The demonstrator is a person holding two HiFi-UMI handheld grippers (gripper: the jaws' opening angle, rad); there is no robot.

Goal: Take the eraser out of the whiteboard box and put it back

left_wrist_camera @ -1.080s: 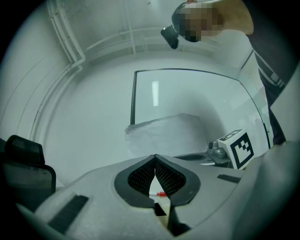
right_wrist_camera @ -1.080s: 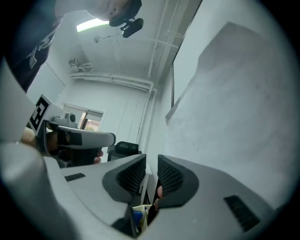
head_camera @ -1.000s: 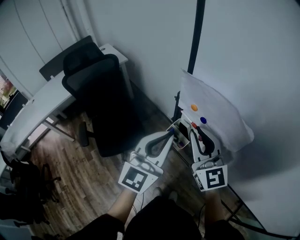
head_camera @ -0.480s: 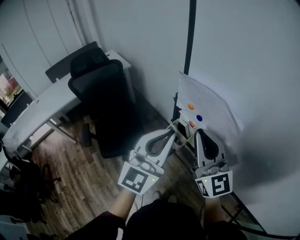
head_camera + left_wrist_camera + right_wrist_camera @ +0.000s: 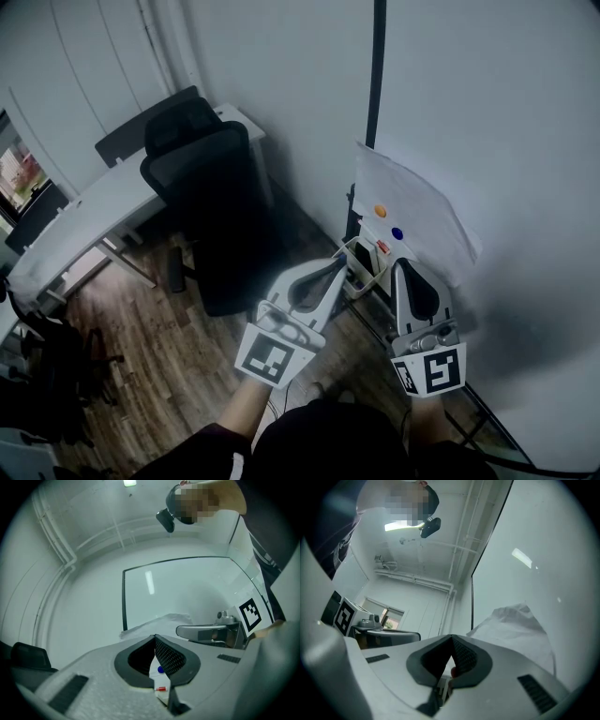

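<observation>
Jaws of both the left gripper and the right gripper are closed on nothing. They flank the whiteboard box below the whiteboard, just beyond them. The eraser is too dim to pick out.

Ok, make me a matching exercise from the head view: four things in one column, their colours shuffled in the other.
Things:
1. office chair
2. desk
3. upper magnet on the paper sheet
4. lower magnet on that sheet

Colours:
a. blue
b. black
c. orange
d. pale grey

Pairs: 1-b, 2-d, 3-c, 4-a.
</observation>
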